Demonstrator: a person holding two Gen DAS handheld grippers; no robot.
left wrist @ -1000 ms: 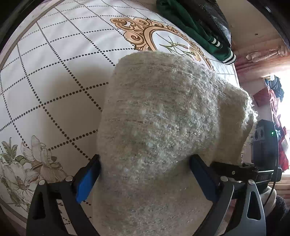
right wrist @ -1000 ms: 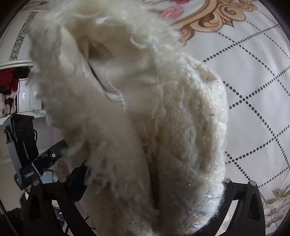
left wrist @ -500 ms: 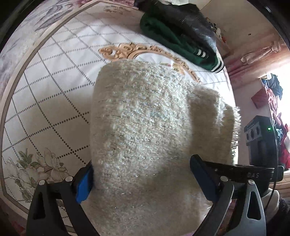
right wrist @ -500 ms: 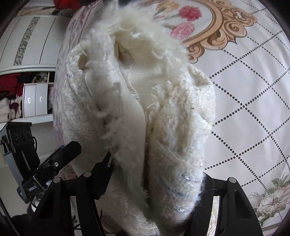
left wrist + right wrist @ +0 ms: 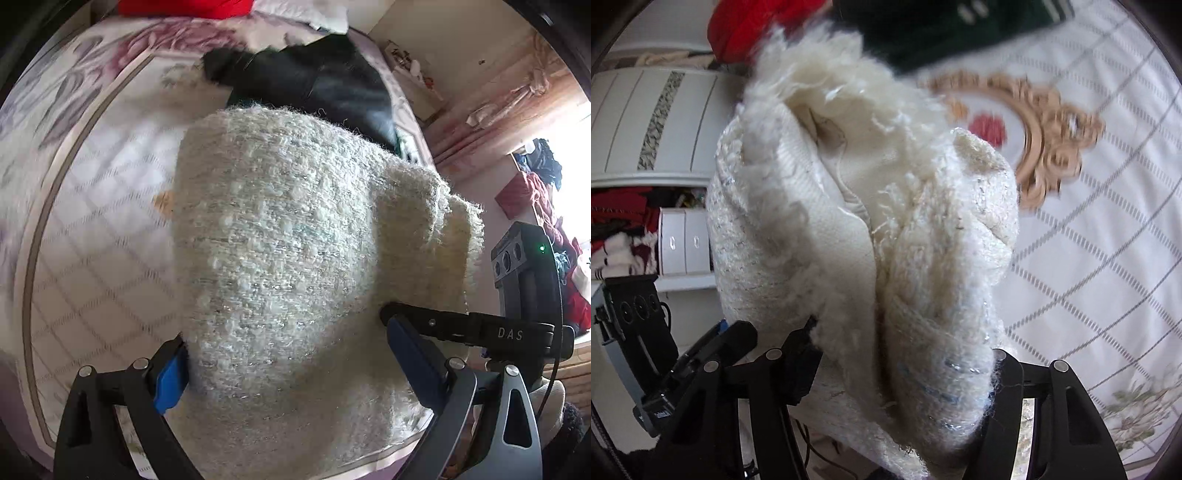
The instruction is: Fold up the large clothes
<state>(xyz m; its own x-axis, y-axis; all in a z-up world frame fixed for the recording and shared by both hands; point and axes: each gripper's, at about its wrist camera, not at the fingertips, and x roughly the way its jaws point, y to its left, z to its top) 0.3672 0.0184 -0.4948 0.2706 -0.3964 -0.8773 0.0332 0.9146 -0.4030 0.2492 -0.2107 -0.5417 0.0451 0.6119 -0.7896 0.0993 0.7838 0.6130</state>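
Observation:
A thick cream knitted sweater (image 5: 295,240), folded into a bundle, fills the middle of both views. My left gripper (image 5: 288,354) is shut on one side of the bundle, with its blue pads (image 5: 170,380) pressed into the knit. My right gripper (image 5: 901,373) is shut on the other side (image 5: 923,288), where fuzzy folded layers and the lining show. The bundle is held above a white bed cover (image 5: 103,229). The right gripper's body (image 5: 524,273) shows at the right of the left wrist view.
A dark green and black garment pile (image 5: 317,88) lies further back on the bed, with a red item (image 5: 746,29) beside it. The bed cover has a dotted grid and gold ornament (image 5: 1045,140). White cabinets (image 5: 653,122) and clothes clutter stand beyond the bed.
Both grippers have carried the sweater bundle up and forward across the bed. The dark garment pile and red item are now closer. The background is motion-blurred.

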